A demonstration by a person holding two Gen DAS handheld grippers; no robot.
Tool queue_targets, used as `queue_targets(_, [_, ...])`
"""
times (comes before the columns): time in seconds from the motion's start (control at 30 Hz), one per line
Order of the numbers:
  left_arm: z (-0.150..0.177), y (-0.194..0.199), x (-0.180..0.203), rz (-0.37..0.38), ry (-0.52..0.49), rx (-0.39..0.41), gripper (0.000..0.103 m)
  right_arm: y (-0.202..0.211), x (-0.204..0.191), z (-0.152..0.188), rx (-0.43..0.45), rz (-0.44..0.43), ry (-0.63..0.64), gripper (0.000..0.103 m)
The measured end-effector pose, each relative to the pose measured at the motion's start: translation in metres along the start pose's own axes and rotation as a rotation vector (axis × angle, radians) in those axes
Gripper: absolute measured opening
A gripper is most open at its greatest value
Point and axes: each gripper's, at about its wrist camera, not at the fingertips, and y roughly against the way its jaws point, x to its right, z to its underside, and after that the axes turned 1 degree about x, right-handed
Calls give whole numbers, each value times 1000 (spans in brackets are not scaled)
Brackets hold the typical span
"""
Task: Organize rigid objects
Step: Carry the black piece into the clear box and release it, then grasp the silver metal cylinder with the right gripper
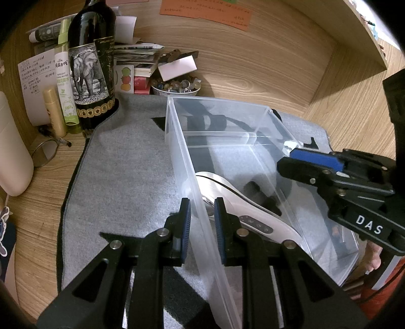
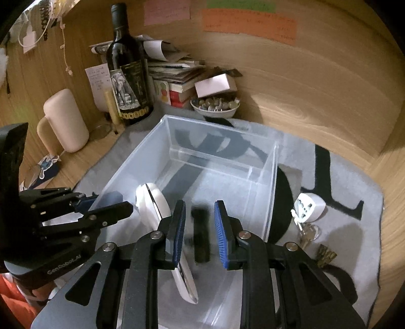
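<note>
Clear plastic bin, curved white device, grey felt mat

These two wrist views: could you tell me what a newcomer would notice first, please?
A clear plastic bin sits mid-mat, holding a white handheld device and a small black object. The left tool straddles the bin's left wall. A dark wine bottle with an elephant label stands at the back left.

Right gripper body: "DAS", white on black. Left gripper body: "GenRobot.AI". Spray bottle label: "REPELLENT FLORAL WATER", partly legible, plus Chinese chars. Wine bottle label script & wall notes: not legible.
</note>
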Motion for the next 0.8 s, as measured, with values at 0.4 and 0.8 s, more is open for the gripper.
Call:
queue_targets(0.4, [0, 0, -1, 4, 2, -1, 19, 48, 29, 5, 120, 118, -87, 42])
queue_targets(0.8, [-1, -2, 0, 3, 8, -4, 19, 78, 103, 60, 71, 336, -324, 46])
